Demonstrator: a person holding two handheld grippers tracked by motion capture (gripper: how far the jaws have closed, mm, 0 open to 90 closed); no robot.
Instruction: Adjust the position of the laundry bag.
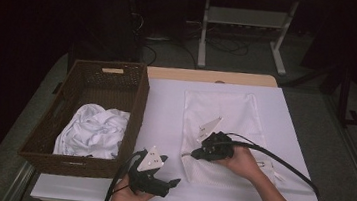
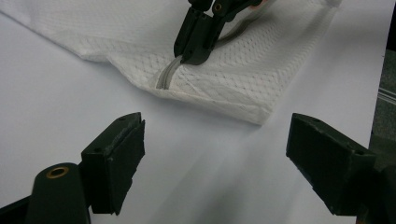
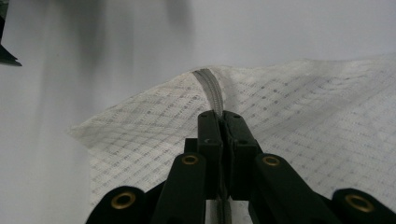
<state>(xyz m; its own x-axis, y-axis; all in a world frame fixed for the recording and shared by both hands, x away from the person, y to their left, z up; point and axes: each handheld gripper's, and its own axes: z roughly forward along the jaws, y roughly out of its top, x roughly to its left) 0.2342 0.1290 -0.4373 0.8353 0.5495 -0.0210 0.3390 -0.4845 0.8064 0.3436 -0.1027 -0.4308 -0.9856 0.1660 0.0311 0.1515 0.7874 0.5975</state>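
A flat white mesh laundry bag (image 1: 223,130) lies on the white worktop (image 1: 165,114), right of a brown wicker basket (image 1: 89,116) holding crumpled white cloth (image 1: 94,131). The right hand-held gripper (image 3: 223,122) is clamped on the bag's grey zipper (image 3: 209,86) near its front edge. The left hand-held gripper (image 2: 215,154) hovers just beside it, jaws wide apart. Pinning the mesh beside the zipper would likely help it slide cleanly.

left gripper (image 1: 174,182): black body, grey three-cornered plate on top with small screws, black cable trailing off its rear | its jaws: blocky black pads, brass rivet at the linkage | right gripper (image 1: 187,155): black, grey plate, thick black cable | its linkage: four brass rivets | forearms: bare, no sleeves
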